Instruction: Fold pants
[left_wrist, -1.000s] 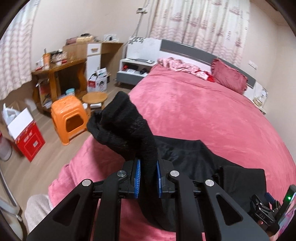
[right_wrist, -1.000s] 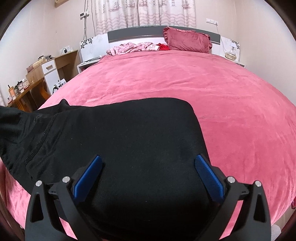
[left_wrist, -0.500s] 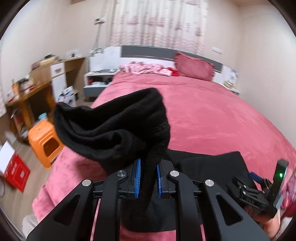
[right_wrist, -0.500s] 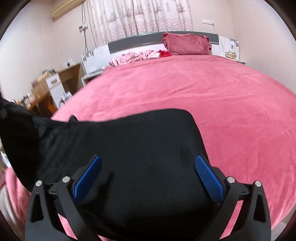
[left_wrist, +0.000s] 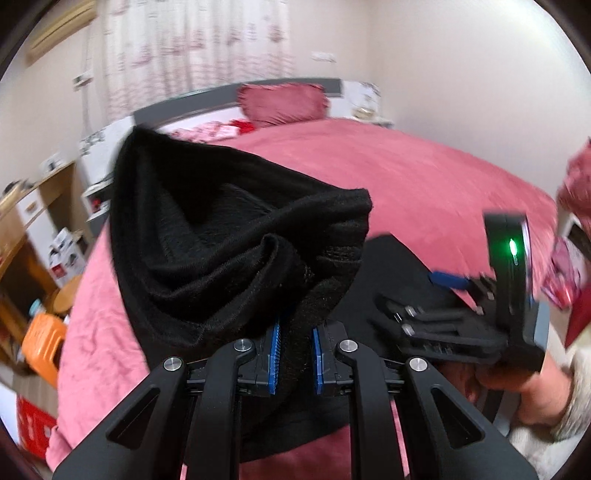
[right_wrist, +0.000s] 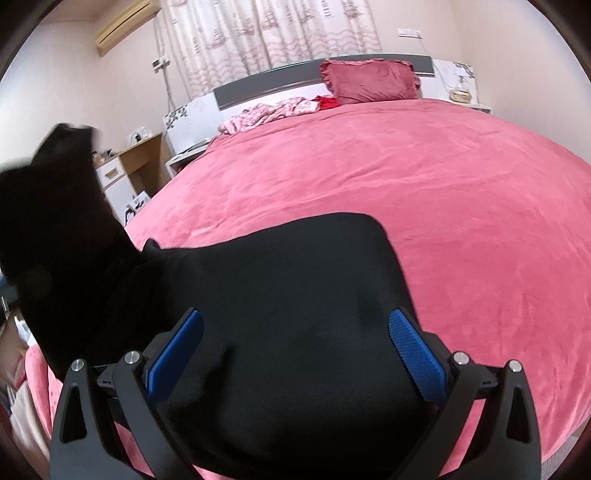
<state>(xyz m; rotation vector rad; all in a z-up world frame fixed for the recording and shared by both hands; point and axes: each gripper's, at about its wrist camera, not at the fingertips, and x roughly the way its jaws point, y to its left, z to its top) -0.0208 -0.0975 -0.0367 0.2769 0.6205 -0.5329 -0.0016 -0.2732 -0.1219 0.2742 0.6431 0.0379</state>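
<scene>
One pair of black pants is spread on the near part of the pink bed, well short of the pillow at the headboard. A bunched end of the pants is pinched between the blue pads of the left gripper and lifted clear of the bed, presumably so that it can be carried over the flat part as a fold. The right gripper is held over the flat part with its jaws spread wide and nothing clamped, probably to steady the cloth or await the fold. Two grippers are counted, one pillow, and one heap of patterned clothes beside the pillow.
</scene>
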